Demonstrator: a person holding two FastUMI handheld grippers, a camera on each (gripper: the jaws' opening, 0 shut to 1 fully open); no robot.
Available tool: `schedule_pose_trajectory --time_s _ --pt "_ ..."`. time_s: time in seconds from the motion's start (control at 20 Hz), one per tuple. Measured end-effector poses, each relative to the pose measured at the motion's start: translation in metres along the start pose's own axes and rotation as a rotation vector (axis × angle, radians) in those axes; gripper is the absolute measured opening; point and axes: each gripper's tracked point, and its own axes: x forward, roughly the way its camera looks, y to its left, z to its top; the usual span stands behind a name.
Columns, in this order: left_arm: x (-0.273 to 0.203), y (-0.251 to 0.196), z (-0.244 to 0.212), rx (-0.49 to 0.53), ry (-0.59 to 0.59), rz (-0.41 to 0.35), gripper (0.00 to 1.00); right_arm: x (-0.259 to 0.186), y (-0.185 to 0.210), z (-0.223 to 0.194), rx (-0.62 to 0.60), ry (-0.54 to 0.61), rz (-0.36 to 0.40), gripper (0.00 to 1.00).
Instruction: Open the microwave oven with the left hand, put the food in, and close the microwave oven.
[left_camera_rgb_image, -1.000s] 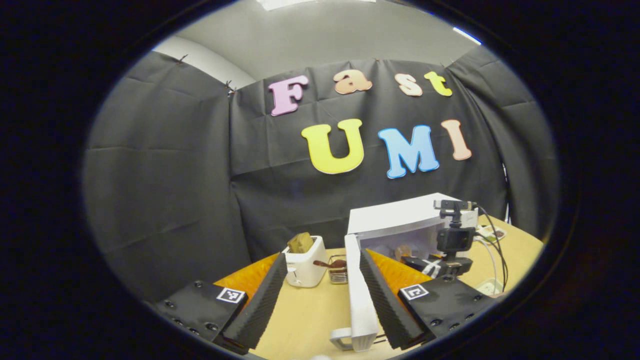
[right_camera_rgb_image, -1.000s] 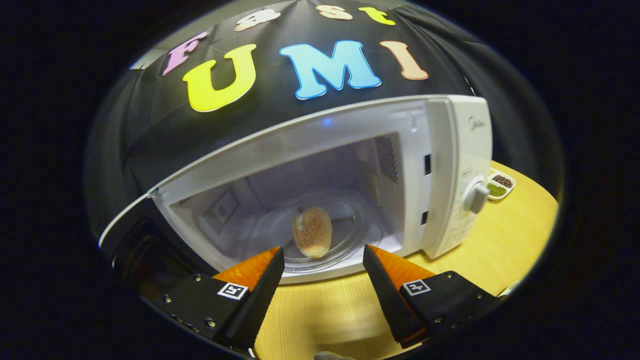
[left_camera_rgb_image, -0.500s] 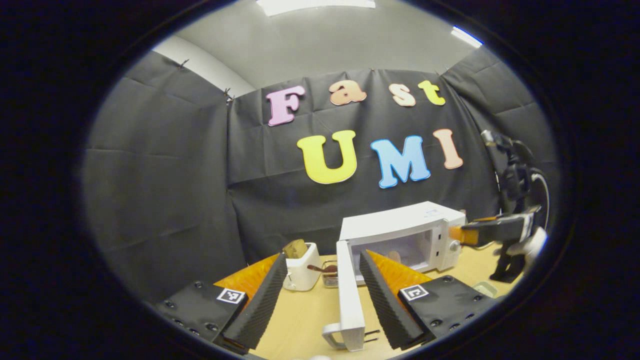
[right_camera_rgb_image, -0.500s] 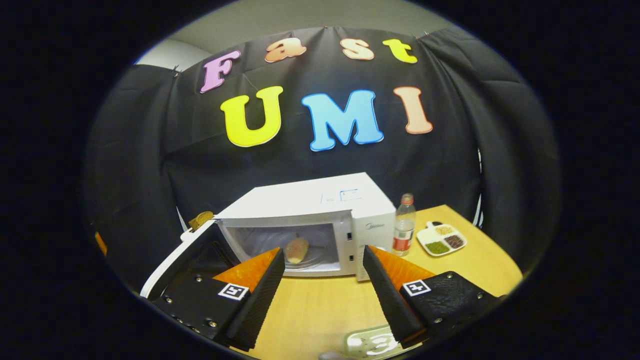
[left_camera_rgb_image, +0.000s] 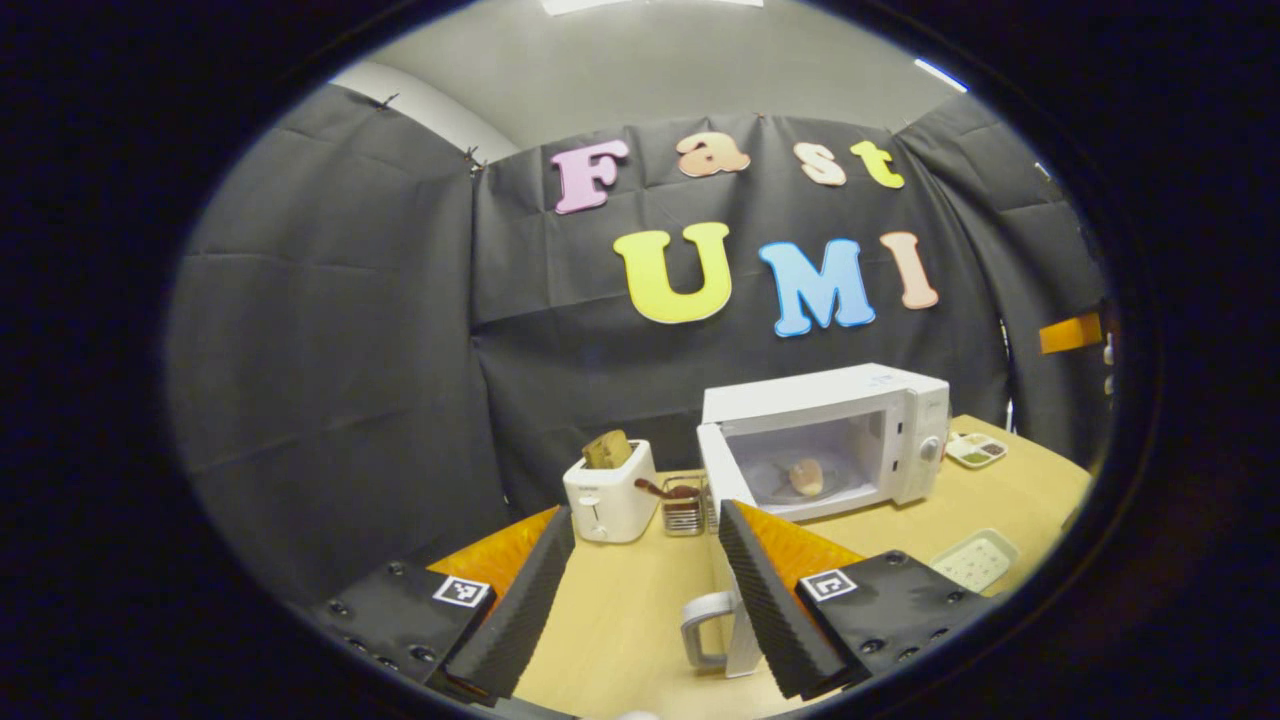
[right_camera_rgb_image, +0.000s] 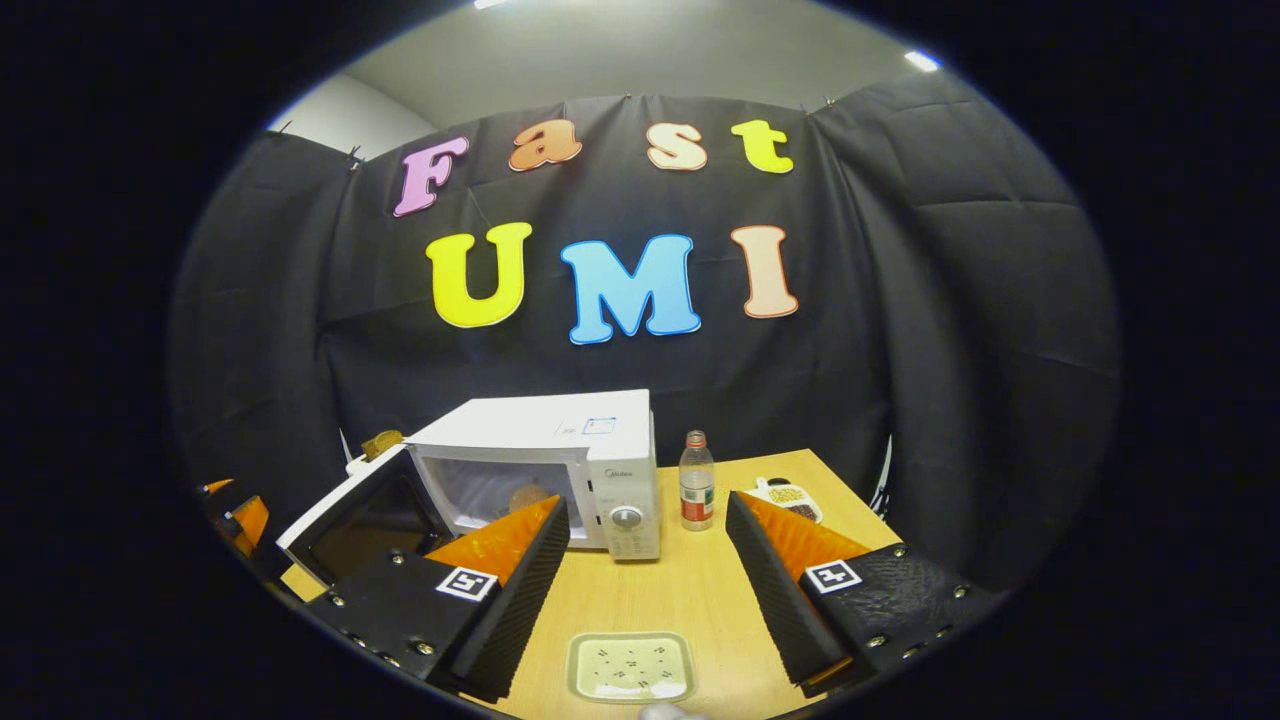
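White boxy microwave oven (left_camera_rgb_image: 825, 430) at 1 o'clock on wooden desk (left_camera_rgb_image: 620, 620), door (left_camera_rgb_image: 722, 520) swung open. Brown bread roll (left_camera_rgb_image: 805, 475) inside on turntable. Left gripper (left_camera_rgb_image: 640, 590) released, empty, door handle (left_camera_rgb_image: 705, 630) just beside right finger. Right gripper (right_camera_rgb_image: 645, 590) released, empty, above pale square tray (right_camera_rgb_image: 630, 668) at 6 o'clock.

A glossy white plastic-looking microwave oven (right_camera_rgb_image: 560, 440) stands on a smooth light wood-grain table (right_camera_rgb_image: 690, 600) before matt black creased cloth (right_camera_rgb_image: 900, 300).

White microwave (right_camera_rgb_image: 560, 425) (toaster (left_camera_rgb_image: 610, 495) too), tan table (right_camera_rgb_image: 690, 590).
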Motion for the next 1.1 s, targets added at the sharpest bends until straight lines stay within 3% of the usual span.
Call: schedule_pose_trajectory --time_s 0.35,0.6,0.8,1.1 --pt "0.008 0.022 -0.074 -0.014 0.084 0.034 1.0 -0.017 0.009 -0.001 -0.049 0.035 0.001 0.96" --pt "0.012 0.01 -0.097 -0.03 0.119 0.014 0.93 -0.018 0.019 0.005 -0.081 0.045 0.036 0.96" --pt "0.007 -0.024 -0.094 -0.041 0.124 -0.032 0.93 -0.019 0.012 0.008 -0.083 0.052 0.033 0.96" --pt "-0.001 -0.115 -0.079 -0.067 0.12 -0.172 0.94 -0.024 -0.003 0.018 -0.073 0.038 0.015 0.96"
